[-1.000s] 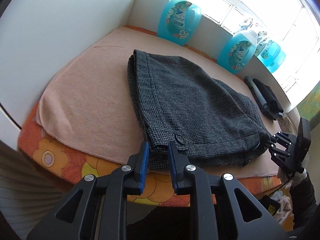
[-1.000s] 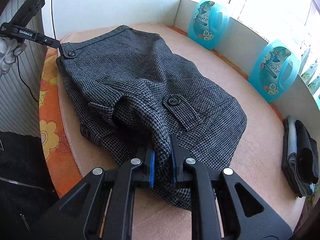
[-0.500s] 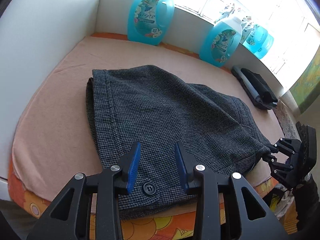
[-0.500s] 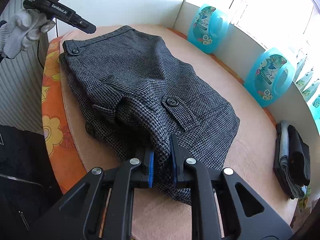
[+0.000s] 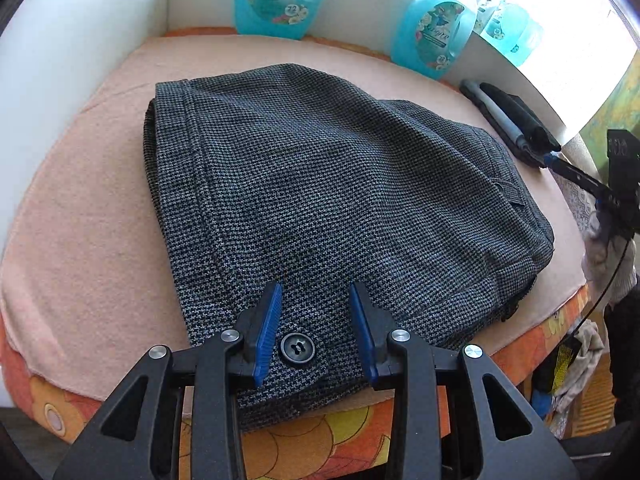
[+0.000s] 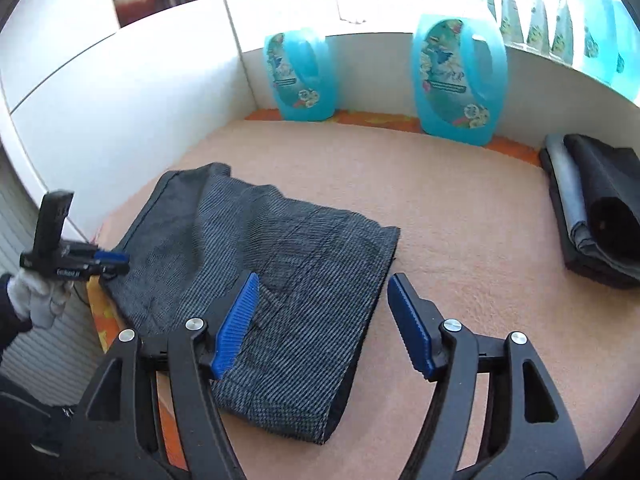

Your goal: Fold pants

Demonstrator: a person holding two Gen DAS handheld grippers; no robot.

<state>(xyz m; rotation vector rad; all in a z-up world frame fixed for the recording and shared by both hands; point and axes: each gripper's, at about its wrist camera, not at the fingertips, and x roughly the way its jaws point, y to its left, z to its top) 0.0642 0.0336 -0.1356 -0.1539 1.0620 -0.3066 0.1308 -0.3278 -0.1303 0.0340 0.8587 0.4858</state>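
Observation:
The dark grey tweed pants [image 5: 332,200] lie folded in a flat bundle on the pink towel [image 5: 80,216]; they also show in the right wrist view [image 6: 272,280]. My left gripper [image 5: 314,308] is open and empty, its jaws above the waistband on either side of a black button [image 5: 298,348]. My right gripper [image 6: 320,292] is open and empty, lifted above the near right edge of the pants. Each gripper shows in the other's view, the right one [image 5: 576,176] and the left one [image 6: 108,260], both beside the bundle.
Blue detergent jugs [image 6: 460,80] stand along the white back wall. A stack of folded dark garments [image 6: 596,208] lies at the right on the towel. An orange flowered cloth [image 5: 320,440] covers the table's front edge. A white wall bounds the left.
My right gripper has let go of the pants, opened and lifted away. My left gripper has opened wider and moved over the waistband. The pants now lie flat.

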